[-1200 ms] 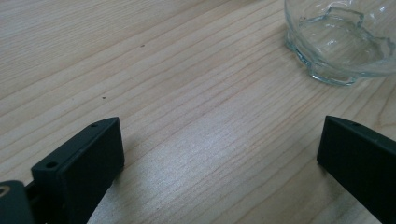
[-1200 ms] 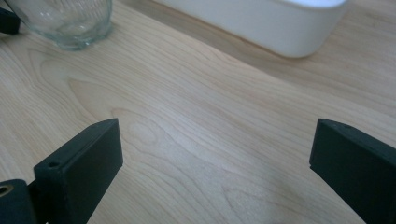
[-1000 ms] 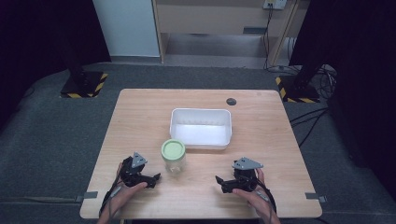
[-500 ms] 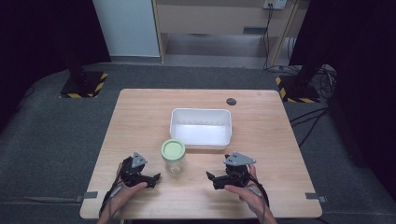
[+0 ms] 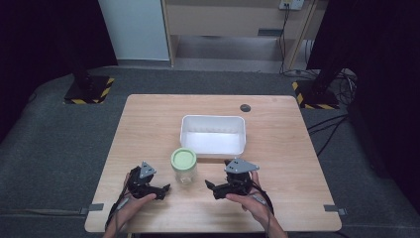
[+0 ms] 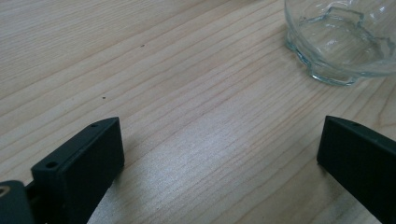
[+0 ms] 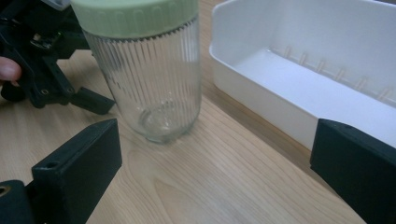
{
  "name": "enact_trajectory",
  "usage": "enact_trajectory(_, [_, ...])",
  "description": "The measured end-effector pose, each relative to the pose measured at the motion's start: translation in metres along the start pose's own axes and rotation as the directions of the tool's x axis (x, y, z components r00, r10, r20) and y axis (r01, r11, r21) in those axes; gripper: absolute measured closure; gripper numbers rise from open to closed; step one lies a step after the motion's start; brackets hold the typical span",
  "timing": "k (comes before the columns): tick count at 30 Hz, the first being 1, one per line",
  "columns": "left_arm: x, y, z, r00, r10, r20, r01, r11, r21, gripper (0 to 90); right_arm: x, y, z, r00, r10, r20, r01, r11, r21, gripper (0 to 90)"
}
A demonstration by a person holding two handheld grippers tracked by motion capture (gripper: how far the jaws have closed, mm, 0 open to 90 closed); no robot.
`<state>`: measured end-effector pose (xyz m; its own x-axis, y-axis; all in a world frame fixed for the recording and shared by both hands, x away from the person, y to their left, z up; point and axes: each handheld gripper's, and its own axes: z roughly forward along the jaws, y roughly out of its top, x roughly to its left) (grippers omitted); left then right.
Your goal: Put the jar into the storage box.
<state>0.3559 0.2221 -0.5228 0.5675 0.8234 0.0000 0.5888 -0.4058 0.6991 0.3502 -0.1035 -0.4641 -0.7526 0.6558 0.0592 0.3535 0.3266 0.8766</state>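
While the jar (image 5: 183,166) stands upright near the front middle of the table (image 5: 148,124), its pale green lid (image 5: 183,159) is screwed on and nothing shows inside the ribbed glass. It sits just in front of the white bin (image 5: 213,135), apart from it, probably so either hand can reach it and the bin alike. The right gripper (image 5: 213,188) lies low on the wood just right of the jar, jaws spread wide and aimed at it; in the right gripper view the jar (image 7: 144,74) stands between the jaws but farther off, not touched. This looks like the approach to a grasp on the glass body. The left gripper (image 5: 163,190) rests to the jar's left, jaws also wide and holding nothing, with the jar's base (image 6: 343,42) at the far right of its view. The table is light wood with a small dark disc (image 5: 245,107) near its far edge. Around it lies grey carpet, with a wooden cabinet (image 5: 233,25) beyond.
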Motion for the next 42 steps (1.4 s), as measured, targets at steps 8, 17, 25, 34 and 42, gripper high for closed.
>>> enact_trajectory(8, [0.000, 0.000, 0.000, 1.0000, 0.000, 0.000, 0.000, 1.0000, 0.000, 0.0, 0.006, 0.010, 0.012, 0.9998, -0.011, -0.014, 0.010, 1.000, -0.017, 2.1])
enact_trajectory(17, [0.000, 0.000, 0.000, 1.0000, 0.000, 0.000, 0.000, 1.0000, 0.001, 0.0, 0.016, 0.023, 0.029, 0.9992, -0.023, -0.033, 0.022, 0.999, -0.027, 2.2])
enact_trajectory(25, [0.000, 0.000, 0.000, 1.0000, 0.000, 0.000, 0.000, 1.0000, 0.000, 0.0, 0.023, 0.026, 0.042, 0.9983, -0.042, -0.041, 0.041, 0.999, -0.020, 2.0])
enact_trajectory(34, [0.000, 0.000, 0.000, 1.0000, 0.001, 0.000, -0.001, 1.0000, 0.001, 0.0, 0.030, 0.034, 0.056, 0.9960, -0.081, -0.037, 0.080, 0.996, -0.026, 1.5])
enact_trajectory(42, [0.000, 0.000, 0.000, 1.0000, 0.001, 0.000, -0.001, 1.0000, 0.001, 0.0, 0.035, 0.034, 0.069, 0.9941, -0.093, -0.056, 0.093, 0.996, -0.008, 1.2])
